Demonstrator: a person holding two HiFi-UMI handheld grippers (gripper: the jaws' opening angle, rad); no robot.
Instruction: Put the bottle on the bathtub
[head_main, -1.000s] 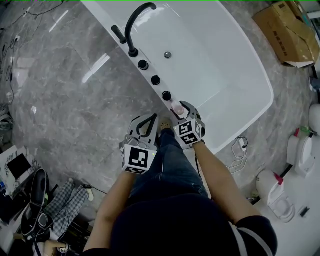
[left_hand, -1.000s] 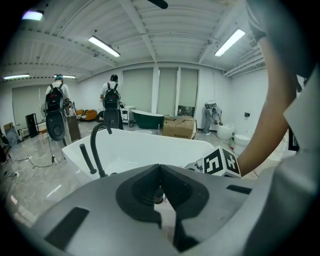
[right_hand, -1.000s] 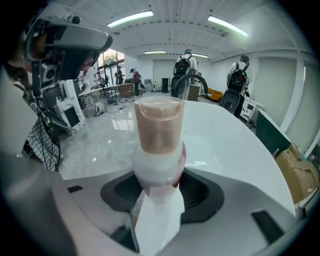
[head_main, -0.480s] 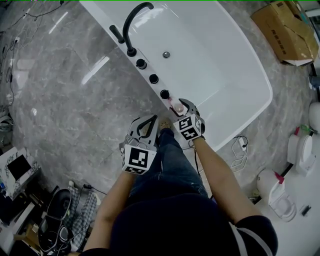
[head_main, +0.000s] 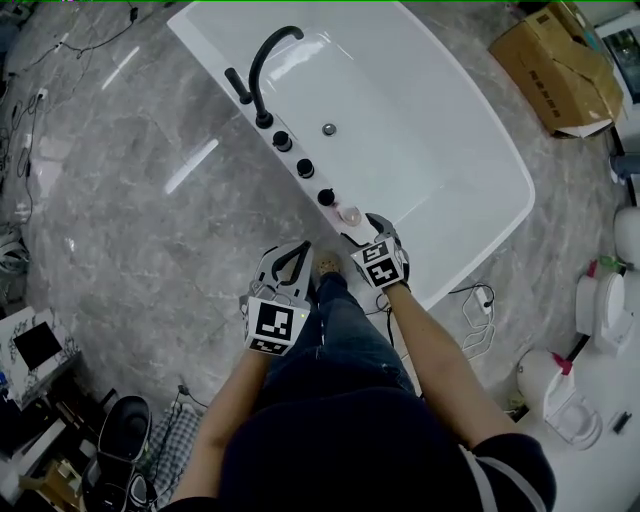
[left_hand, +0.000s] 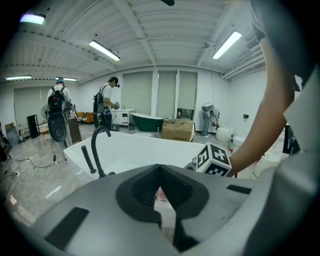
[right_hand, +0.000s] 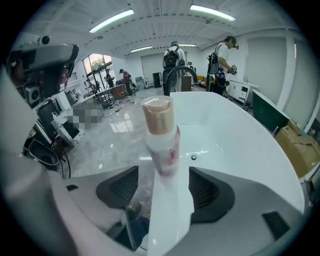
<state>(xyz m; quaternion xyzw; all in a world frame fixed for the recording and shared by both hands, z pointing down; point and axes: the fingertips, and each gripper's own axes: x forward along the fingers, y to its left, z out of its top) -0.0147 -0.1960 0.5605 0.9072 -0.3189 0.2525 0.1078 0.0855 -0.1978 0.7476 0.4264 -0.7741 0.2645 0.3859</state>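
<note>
A small white bottle with a pink cap (head_main: 349, 214) stands upright on the white bathtub's rim (head_main: 300, 190), just past the last black knob (head_main: 326, 197). In the right gripper view the bottle (right_hand: 161, 135) rises from the rim ahead of my jaws, untouched. My right gripper (head_main: 366, 229) (right_hand: 165, 192) is open, its fingers apart on either side of the rim, a little short of the bottle. My left gripper (head_main: 300, 246) (left_hand: 159, 167) hangs shut and empty over the floor beside the tub; the bottle (left_hand: 161, 194) shows through the gap below its tips.
A black faucet (head_main: 264, 70) and three black knobs line the tub rim. The drain (head_main: 329, 129) sits in the basin. A cardboard box (head_main: 556, 62) lies on the grey floor at top right. People stand far off in the room (left_hand: 59, 107).
My right gripper has let go of the bottle and drawn back toward me. The bottle stays standing on the rim. The left gripper has hardly moved.
</note>
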